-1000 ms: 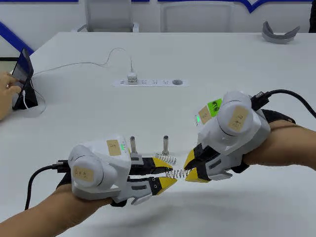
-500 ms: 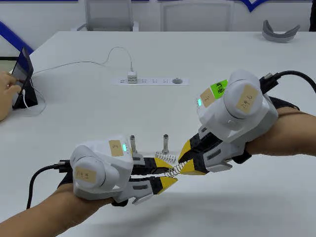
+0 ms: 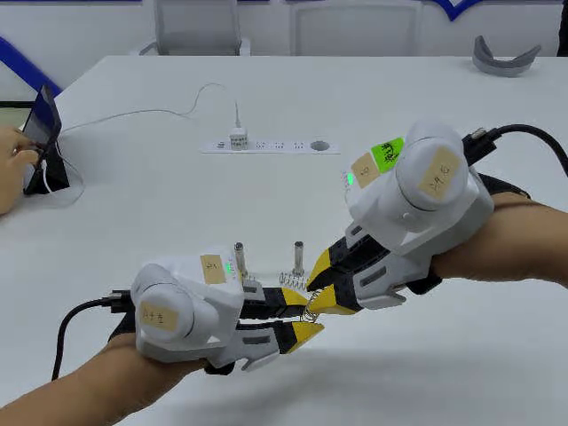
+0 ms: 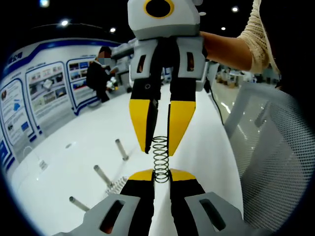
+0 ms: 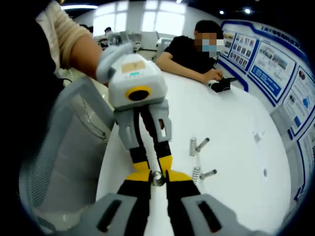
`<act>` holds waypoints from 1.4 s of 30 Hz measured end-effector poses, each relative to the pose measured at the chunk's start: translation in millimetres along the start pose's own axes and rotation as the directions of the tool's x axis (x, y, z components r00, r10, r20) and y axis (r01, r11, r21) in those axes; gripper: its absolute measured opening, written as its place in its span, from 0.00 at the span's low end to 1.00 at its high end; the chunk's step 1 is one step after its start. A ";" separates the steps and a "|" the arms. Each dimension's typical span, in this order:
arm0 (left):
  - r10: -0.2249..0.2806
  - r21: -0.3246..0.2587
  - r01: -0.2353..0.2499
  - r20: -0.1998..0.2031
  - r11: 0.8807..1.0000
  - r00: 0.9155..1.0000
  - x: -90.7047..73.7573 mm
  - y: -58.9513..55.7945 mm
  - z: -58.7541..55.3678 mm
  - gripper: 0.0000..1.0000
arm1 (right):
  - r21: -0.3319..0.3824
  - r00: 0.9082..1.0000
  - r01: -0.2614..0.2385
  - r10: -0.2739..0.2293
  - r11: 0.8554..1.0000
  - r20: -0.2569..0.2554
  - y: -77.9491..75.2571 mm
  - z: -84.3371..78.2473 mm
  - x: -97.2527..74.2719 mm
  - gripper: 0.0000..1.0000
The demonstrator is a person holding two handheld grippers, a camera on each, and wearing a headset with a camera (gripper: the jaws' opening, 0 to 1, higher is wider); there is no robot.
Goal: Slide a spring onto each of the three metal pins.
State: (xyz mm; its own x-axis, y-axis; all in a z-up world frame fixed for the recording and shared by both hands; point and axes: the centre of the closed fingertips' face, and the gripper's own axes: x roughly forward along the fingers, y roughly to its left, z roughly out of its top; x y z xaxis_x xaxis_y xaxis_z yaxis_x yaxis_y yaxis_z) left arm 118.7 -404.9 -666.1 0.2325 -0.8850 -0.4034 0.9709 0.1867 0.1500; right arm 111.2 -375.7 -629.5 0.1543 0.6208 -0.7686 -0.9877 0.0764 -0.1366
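The left gripper [image 4: 160, 176] rises from the bottom edge, its yellow jaw tips closed on the near end of a spring [image 4: 160, 158]. The spring's far end sits between the yellow jaws of the right gripper [image 4: 160, 146], which faces it from the top. To the left, three metal pins [image 4: 120, 149] stand on the white table [image 4: 86, 135], with a second spring [image 4: 114, 185] lying beside them. A mesh chair [image 4: 266, 147] is at the right.

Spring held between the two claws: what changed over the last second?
The right claw moved left toward the left claw, closing the gap, so less of the spring shows between them. Both kept their hold on it. The left claw and the pins stayed put.
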 end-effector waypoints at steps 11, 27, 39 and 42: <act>0.005 -0.010 -0.005 0.015 1.000 1.000 0.6 1.7 2.3 0.10 | 0.042 1.000 0.014 -0.014 0.999 0.006 -2.0 -6.1 -0.3 0.14; 0.042 -0.029 -0.042 0.022 0.999 0.999 -3.3 9.8 2.4 0.16 | 0.054 1.000 0.030 -0.030 0.998 0.004 -11.7 -5.1 -6.0 0.12; 0.083 -0.081 -0.082 0.011 0.993 0.996 -20.5 16.8 -7.7 0.26 | 0.064 0.998 0.058 -0.056 0.996 -0.033 -25.9 -17.2 -17.8 0.12; 0.095 -0.093 -0.094 0.008 0.991 0.995 -25.4 18.6 -9.8 0.28 | 0.073 0.997 0.067 -0.065 0.995 -0.035 -30.6 -18.6 -22.3 0.12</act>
State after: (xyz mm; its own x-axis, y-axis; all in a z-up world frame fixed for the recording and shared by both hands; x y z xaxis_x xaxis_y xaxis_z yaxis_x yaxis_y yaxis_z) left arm 131.4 -374.8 -661.9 0.3236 -0.8667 -0.3796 0.9458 0.3080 0.1030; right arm 138.5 -406.4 -619.9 0.2188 0.5869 -0.7796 -0.9743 0.1745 -0.1421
